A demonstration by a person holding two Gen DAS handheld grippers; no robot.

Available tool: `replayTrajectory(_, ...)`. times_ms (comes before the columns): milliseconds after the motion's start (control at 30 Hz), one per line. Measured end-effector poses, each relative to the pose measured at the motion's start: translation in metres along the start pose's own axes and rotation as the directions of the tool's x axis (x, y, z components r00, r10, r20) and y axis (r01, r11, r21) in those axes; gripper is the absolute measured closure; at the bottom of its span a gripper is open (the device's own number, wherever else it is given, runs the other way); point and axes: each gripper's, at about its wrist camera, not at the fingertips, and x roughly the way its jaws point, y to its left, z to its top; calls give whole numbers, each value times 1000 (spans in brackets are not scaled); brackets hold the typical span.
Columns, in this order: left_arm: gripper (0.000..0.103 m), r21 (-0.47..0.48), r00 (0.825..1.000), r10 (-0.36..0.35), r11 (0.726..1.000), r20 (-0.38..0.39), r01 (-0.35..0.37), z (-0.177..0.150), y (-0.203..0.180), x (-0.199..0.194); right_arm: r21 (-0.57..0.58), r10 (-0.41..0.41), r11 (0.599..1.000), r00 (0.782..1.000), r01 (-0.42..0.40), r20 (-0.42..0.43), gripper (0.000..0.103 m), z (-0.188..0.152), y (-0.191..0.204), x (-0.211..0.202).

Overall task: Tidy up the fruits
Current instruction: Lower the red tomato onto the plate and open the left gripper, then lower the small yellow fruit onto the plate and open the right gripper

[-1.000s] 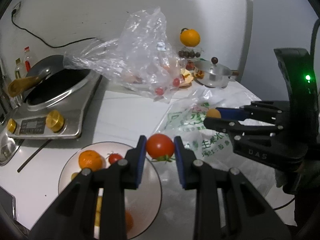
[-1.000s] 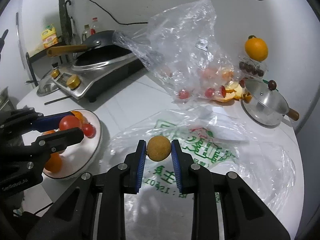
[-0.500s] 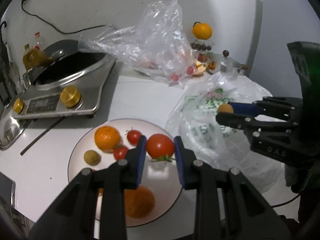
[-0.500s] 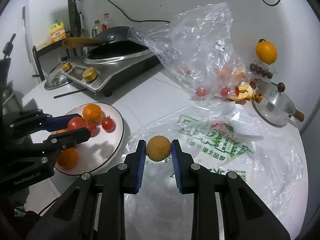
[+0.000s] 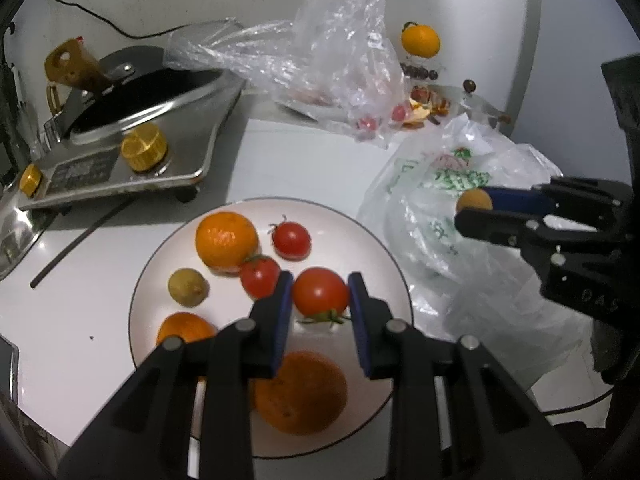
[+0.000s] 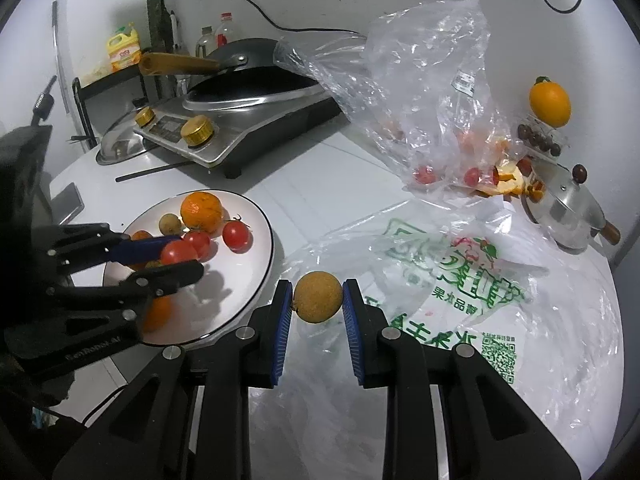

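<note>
Red tomato (image 5: 320, 291) pinched in left gripper (image 5: 321, 309) above plate (image 5: 384, 256) (right gripper (image 6: 317, 307) clamped on brown round fruit (image 6: 318, 297)).

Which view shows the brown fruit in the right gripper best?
The right wrist view: the brown fruit sits centred between the right gripper's blue pads, whole and sharp. The left wrist view shows only part of it, small and side-on, above the printed bag.

White bench (image 5: 312, 168) carries: plate (image 5: 384, 248), cooker (image 5: 120, 168), clear bag (image 6: 420, 92), printed bag (image 6: 460, 280), steel pot (image 6: 568, 212), dark rod (image 5: 76, 244).
</note>
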Motion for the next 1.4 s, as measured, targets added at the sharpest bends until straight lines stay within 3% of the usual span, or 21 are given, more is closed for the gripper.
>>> replayTrajectory(433, 73, -12, 998, -49, 999, -37, 48, -7, 9, 7, -22, -4, 1000, 1000, 3, -17, 75, 2, 18, 8)
replayTrajectory(633, 64, -15, 998, -63, 998, -7, 63, -7, 12, -5, -36, -11, 999, 1000, 10, -19, 75, 6, 27, 10)
replayTrajectory(767, 50, -32, 998, -46, 998, 34, 47, -2, 21, -19, -44, -5, 999, 1000, 4, -20, 75, 9, 34, 13)
replayTrajectory(1100, 50, -74, 995, 54, 996, 82, -48, -2, 51, -35, -75, 27, 997, 999, -30, -36, 75, 20, 54, 32)
replayTrajectory(1400, 50, -101, 994, 77, 993, 76, -69, -6, 67, -34, -86, 46, 995, 997, -51, -62, 75, 22, 62, 51)
